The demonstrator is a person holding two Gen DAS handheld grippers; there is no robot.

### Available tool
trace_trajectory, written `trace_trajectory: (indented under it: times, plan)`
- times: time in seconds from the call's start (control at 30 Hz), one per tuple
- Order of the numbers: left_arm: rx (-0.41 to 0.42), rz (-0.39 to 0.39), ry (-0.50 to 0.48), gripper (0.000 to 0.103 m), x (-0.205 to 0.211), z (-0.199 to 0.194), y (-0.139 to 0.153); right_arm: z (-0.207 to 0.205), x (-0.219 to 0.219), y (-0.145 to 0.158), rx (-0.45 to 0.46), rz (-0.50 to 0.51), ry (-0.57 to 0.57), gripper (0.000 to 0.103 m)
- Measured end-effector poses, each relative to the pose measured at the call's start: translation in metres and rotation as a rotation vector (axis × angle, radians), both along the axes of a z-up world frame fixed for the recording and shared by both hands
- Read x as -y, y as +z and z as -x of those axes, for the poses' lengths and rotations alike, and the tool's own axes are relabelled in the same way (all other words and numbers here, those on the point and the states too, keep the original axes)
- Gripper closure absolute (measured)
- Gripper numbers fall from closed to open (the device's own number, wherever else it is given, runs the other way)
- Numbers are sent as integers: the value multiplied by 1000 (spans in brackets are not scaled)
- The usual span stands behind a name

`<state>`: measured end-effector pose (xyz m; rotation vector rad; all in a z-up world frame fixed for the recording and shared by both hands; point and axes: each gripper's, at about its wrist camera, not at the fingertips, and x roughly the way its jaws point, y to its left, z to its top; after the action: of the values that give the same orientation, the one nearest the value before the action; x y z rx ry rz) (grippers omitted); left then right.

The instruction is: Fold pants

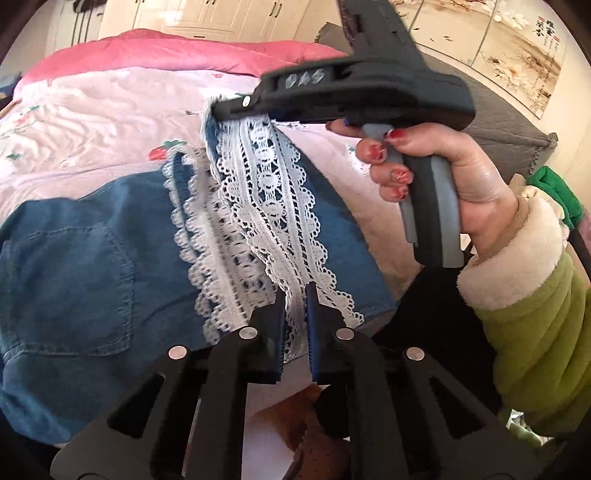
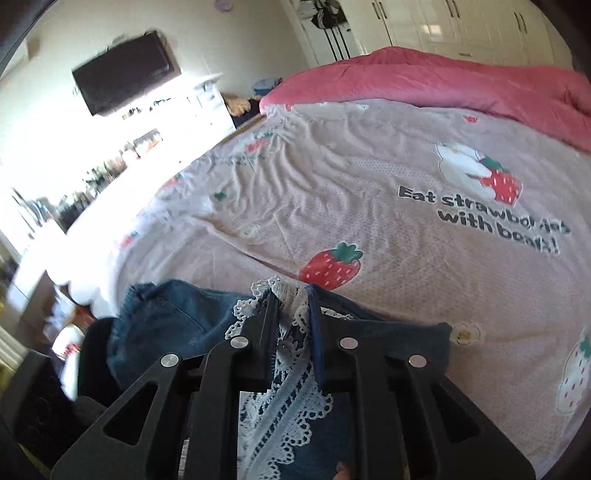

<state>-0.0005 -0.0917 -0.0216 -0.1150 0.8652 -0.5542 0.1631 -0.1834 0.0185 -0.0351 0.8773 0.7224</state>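
At the bottom centre of the left wrist view we see our left gripper [image 1: 296, 295] pinched down on the white lace trim [image 1: 266, 206] of the pants [image 1: 74, 258], its two dark fingers nearly meeting with the lace between them. From there the lace runs up the frame to our right gripper [image 1: 221, 107], whose tip also bites the trim at upper centre; the right hand [image 1: 436, 173], with red-painted nails and a green sleeve with a cream cuff [image 1: 517, 266], grips its grey handle at right.

Low in the right wrist view the right gripper [image 2: 291, 295] is narrowed onto the same lace [image 2: 295, 406], which passes between the fingers and lies down the middle of the frame.

The blue denim pants lie on the bed, filling the lower left of the left view, a back pocket [image 1: 70, 288] showing. Around them spreads a pale pink bedspread [image 2: 369, 177] printed with strawberries and lettering, with a deeper pink quilt [image 2: 461, 77] at upper right. White wardrobes [image 2: 461, 26] stand behind it, and a dark television [image 2: 122, 74] hangs at upper left.
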Motion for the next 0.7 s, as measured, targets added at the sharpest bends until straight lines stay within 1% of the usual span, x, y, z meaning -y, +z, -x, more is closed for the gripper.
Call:
trace_trajectory:
  times: [0.07,0.13,0.2,0.23,0.27,0.3,0.33,0.4,0.43,0.47,0.5,0.53,0.57,0.63,0.67,0.7]
  plan:
    - [-23,-8,14,99,-4,0,-8,-5,-8,-16,-24,59,-8,88]
    - [-50,-22,22,98,-6,-1,-19,-6,-14,-30,-25,105,-7,86]
    - [-65,-38,26,95,-4,-2,-28,-8,-15,-38,-43,110,-13,84]
    - [-67,-38,26,95,-4,-3,-30,-8,-14,-38,-43,105,-11,83]
    - [-65,-39,24,95,-3,-2,-30,-7,-12,-35,-36,103,-12,80]
    - [-62,-38,20,95,-3,-2,-29,-5,-9,-30,-26,90,-15,72]
    - [-64,-33,19,95,-3,-2,-27,-4,-5,-25,-16,68,-16,67]
    - [-50,-33,22,85,-5,1,-23,0,1,-12,17,32,-24,43]
    - [-39,-34,23,82,-6,2,-20,1,0,-9,30,31,-19,41]
    - [-29,-31,27,75,-8,4,-16,4,-5,-5,52,40,-3,41]
    - [-19,-36,39,61,-11,4,-13,5,-10,-4,68,52,10,41]
    - [-9,-45,54,56,-14,3,-11,7,-17,-3,85,71,27,41]
    - [3,-50,66,54,-17,4,-9,8,-24,-4,96,93,46,41]
    - [-4,-41,78,54,-20,1,-9,11,-40,-9,118,169,65,41]
    - [-13,-40,78,54,-21,-1,-10,10,-49,-15,132,241,54,41]
    - [-26,-42,76,54,-21,-3,-14,9,-52,-19,140,283,43,41]
